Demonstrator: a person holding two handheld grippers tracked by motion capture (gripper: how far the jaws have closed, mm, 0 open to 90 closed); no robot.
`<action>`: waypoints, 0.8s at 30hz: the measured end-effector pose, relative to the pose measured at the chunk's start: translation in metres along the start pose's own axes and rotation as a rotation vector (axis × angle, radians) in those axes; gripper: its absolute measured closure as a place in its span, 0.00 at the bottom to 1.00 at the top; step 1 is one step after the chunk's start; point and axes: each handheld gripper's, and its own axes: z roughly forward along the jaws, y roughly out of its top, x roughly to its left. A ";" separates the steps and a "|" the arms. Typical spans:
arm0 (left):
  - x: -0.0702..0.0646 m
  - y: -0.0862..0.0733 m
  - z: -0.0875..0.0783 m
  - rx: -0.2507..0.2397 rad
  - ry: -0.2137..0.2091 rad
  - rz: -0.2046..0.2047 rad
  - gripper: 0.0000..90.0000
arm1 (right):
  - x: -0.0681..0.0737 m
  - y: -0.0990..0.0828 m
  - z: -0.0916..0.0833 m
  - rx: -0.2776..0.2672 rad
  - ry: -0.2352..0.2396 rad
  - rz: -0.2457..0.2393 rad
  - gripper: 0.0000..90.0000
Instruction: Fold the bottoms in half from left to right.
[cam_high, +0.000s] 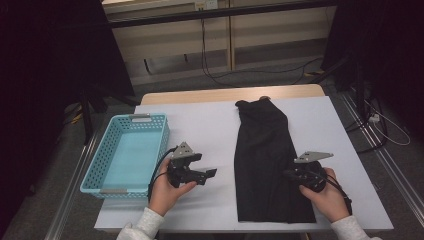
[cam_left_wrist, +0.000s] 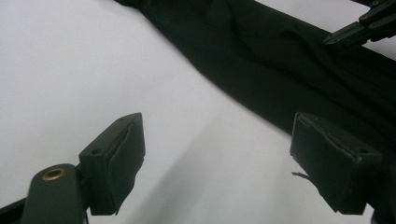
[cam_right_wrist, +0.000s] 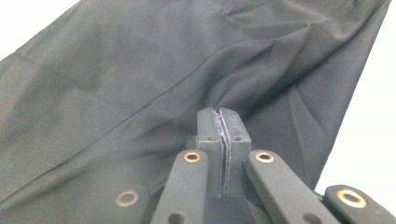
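**Right fingers pinched together at the dark garment; left fingers held wide**

A long black garment (cam_high: 267, 165) lies flat on the white-covered tabletop (cam_high: 210, 125), running from the far edge toward the near edge, right of the middle. Its narrow end sits at the far edge and its wider end near the person's side.

The right gripper (cam_high: 289, 174) rests on the garment's right side, close to the near right corner of the tabletop, held in the person's right hand (cam_high: 327, 197). In the right gripper view its fingers (cam_right_wrist: 211, 126) are pressed together pad against pad, at a crease where the cloth puckers up; whether fabric is caught between them cannot be told.

The left gripper (cam_high: 210, 173) hovers over bare tabletop between the garment and a light blue basket (cam_high: 100, 167) that stands along the left edge. Its fingers (cam_left_wrist: 119, 158) stand wide apart with nothing between them, pointing toward the garment's left edge.
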 end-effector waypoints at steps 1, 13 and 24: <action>0.000 0.000 0.000 -0.003 0.000 0.002 0.20 | 0.000 0.001 -0.002 -0.006 0.001 0.005 0.99; 0.000 -0.001 0.002 0.010 0.001 0.002 0.21 | -0.003 -0.004 -0.014 0.012 -0.003 -0.002 0.90; 0.004 -0.003 -0.001 0.012 0.017 -0.003 0.20 | 0.015 -0.015 -0.008 0.010 -0.010 -0.041 1.00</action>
